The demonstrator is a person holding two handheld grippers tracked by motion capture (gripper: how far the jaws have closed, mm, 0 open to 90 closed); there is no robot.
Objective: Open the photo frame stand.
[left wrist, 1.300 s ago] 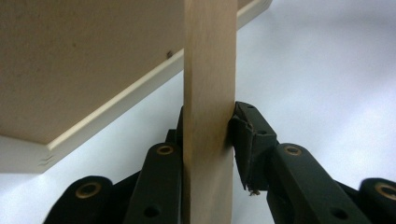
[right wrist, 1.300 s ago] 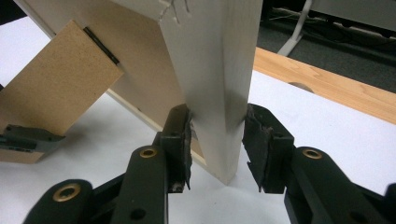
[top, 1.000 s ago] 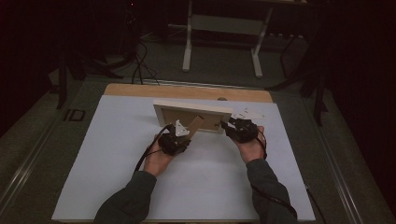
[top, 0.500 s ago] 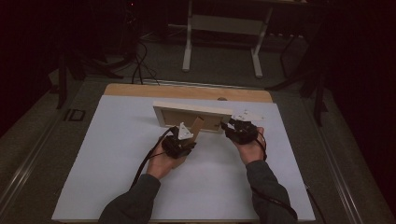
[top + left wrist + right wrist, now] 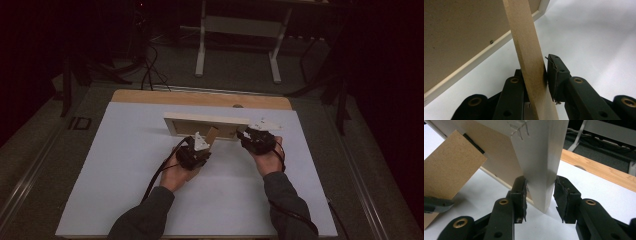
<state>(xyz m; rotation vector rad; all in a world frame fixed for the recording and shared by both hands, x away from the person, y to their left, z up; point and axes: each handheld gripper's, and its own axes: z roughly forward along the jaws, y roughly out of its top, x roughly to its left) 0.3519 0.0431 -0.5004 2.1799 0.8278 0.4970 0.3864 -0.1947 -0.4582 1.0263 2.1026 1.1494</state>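
1. The table [image 5: 125, 200], covered in white, gives a flat base, so the picture frame [image 5: 205, 119] can be propped upright near its far middle, with its brown back toward the person.
2. The picture frame stands on its long edge between the two grippers. It looks as if the aim is to make it stand by itself on its rear support.
3. The right gripper [image 5: 248, 136] is at the frame's right end. In its own view the jaws straddle the pale frame corner [image 5: 541, 170]; the left pad touches the wood and a gap shows at the right pad, so the grip looks loose, steadying rather than clamping.
4. The left gripper [image 5: 202, 145] is clenched on the stand flap [image 5: 530, 62], the brown leg hinged to the back. It holds the flap angled away from the backing, probably to swing it out as a prop.
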